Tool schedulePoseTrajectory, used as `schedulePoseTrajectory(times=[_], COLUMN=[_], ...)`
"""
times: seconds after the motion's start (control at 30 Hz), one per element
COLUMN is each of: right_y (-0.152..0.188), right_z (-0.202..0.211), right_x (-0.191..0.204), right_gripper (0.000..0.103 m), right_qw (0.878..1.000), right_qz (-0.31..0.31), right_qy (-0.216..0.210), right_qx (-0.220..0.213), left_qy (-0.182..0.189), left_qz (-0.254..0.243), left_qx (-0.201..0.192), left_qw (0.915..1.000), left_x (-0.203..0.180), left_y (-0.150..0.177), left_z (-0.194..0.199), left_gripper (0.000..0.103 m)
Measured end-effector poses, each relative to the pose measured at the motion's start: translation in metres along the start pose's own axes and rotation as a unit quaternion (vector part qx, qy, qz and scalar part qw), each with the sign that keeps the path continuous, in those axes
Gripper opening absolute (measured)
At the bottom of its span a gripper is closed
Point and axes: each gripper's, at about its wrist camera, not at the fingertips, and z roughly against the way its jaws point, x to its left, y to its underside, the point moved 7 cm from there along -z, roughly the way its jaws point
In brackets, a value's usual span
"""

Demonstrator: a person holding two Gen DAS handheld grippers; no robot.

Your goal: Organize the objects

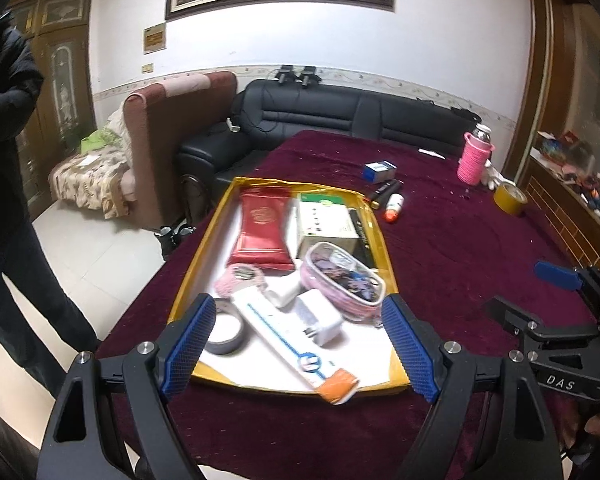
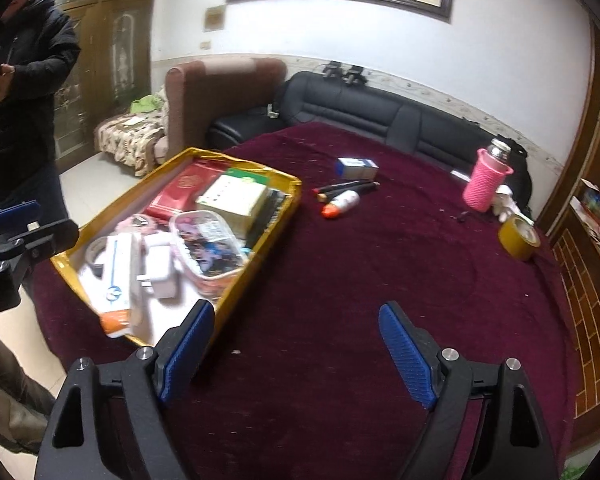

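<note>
Dark red cloth covers the big table point(image 2: 340, 280) under both grippers. The yellow tray point(image 1: 384, 232) sits on it, right in front of the left gripper point(image 1: 300, 344), whose jaws are spread wide with nothing between the pads. From the right gripper point(image 2: 296, 348), the tray is ahead and off to the left; its jaws are wide too and hold nothing, only bare cloth lies between them. Inside the tray, past the left jaws, lie a red packet point(image 1: 262, 232), a green and white box point(image 1: 326, 224), a pink see-through pouch point(image 1: 342, 280), a long white tube point(image 1: 288, 344), a grey tape roll point(image 1: 224, 330) and a white plug point(image 1: 320, 316). Far ahead of the right jaws stand a pink bottle point(image 2: 486, 180) and a yellow tape roll point(image 2: 518, 236).
</note>
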Motion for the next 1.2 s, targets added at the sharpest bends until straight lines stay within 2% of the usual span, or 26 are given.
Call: schedulePoseTrajectory(times=[0.4,0.87,1.03,1.13,1.2], right_y=[0.004,0.002,0.003,0.008,0.015], right_z=[-0.013,-0.051,-0.081,-0.101,-0.111], right_x=[-0.060,-0.102,-0.133,-0.166,-0.190], right_gripper=[0.090,0.091,0.093,0.093,0.093], right_qw=[0.999,0.997,0.994,0.988,0.982], right_qz=[-0.036,-0.056,-0.089,-0.137,-0.179], right_qy=[0.036,0.041,0.042,0.043,0.039], right_qx=[0.007,0.026,0.046,0.055,0.056], left_qy=[0.010,0.010,0.016,0.012,0.015], left_qz=[-0.028,-0.052,-0.056,-0.066,-0.069], left_qx=[0.022,0.047,0.039,0.027,0.031], left_qw=[0.9993,0.9975,0.9975,0.9973,0.9970], left_x=[-0.048,-0.085,-0.099,-0.110,-0.121], left_y=[-0.010,-0.027,-0.058,-0.087,-0.106], left_z=[-0.032,-0.081,-0.106,-0.128,-0.153], left_gripper=[0.084,0.084,0.084,0.085,0.088])
